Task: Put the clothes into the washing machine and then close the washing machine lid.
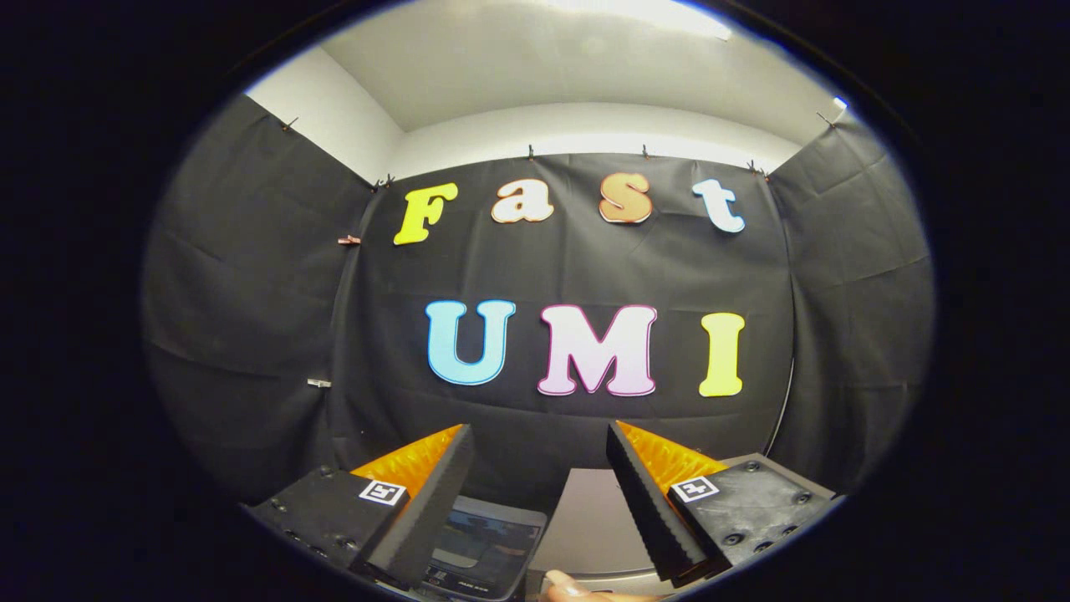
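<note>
My gripper (539, 439) is held high and level, open, with a wide gap and nothing between its fingers. Low between the fingers I see the top of a small washing machine (485, 548) with a grey rim and a dark see-through lid; whether that lid is closed I cannot tell. A person's fingertip (568, 587) shows just below the machine. I see no clothes from this angle.
A pale surface (589, 518) lies beside the machine, toward the right finger. The booth's black cloth wall (585, 267) stands beyond the fingers, with side cloth walls and a white ceiling above.
</note>
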A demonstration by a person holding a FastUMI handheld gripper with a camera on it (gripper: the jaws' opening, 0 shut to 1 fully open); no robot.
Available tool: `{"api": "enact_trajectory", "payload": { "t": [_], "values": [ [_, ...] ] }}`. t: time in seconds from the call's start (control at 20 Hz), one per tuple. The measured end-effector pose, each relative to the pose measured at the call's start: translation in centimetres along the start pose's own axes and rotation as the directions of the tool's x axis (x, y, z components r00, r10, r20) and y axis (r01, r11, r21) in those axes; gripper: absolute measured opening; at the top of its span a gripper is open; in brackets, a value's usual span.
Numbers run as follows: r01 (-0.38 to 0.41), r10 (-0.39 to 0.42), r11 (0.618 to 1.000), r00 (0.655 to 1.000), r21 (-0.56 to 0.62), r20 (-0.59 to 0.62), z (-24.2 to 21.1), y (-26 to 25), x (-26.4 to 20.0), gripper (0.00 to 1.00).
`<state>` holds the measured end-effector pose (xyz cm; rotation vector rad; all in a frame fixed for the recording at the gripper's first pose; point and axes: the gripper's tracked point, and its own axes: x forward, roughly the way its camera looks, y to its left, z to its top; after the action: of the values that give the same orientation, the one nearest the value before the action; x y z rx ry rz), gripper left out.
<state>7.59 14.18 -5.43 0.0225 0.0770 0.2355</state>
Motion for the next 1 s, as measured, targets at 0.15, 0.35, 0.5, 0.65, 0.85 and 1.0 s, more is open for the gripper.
{"api": "enact_trajectory", "payload": {
  "t": [0.15, 0.35, 0.5, 0.65, 0.85, 1.0],
  "values": [
    [0.008, -0.008, 1.0, 0.998, -0.005, 0.058, 1.4, -2.0, -2.5, 0.99],
    [0.027, -0.024, 0.999, 0.993, -0.024, 0.115, 2.6, -4.5, -5.5, 0.99],
    [0.031, -0.025, 0.999, 0.989, -0.033, 0.145, 3.1, -5.7, -7.3, 0.99],
    [0.079, -0.074, 0.996, 0.985, -0.031, 0.157, 3.2, -7.6, -8.7, 0.98],
    [0.107, -0.1, 0.993, 0.987, -0.046, 0.127, 2.0, -8.1, -9.8, 0.97],
    [0.102, -0.096, 0.994, 0.989, -0.048, 0.115, 1.6, -7.9, -10.1, 0.97]
  ]
}}
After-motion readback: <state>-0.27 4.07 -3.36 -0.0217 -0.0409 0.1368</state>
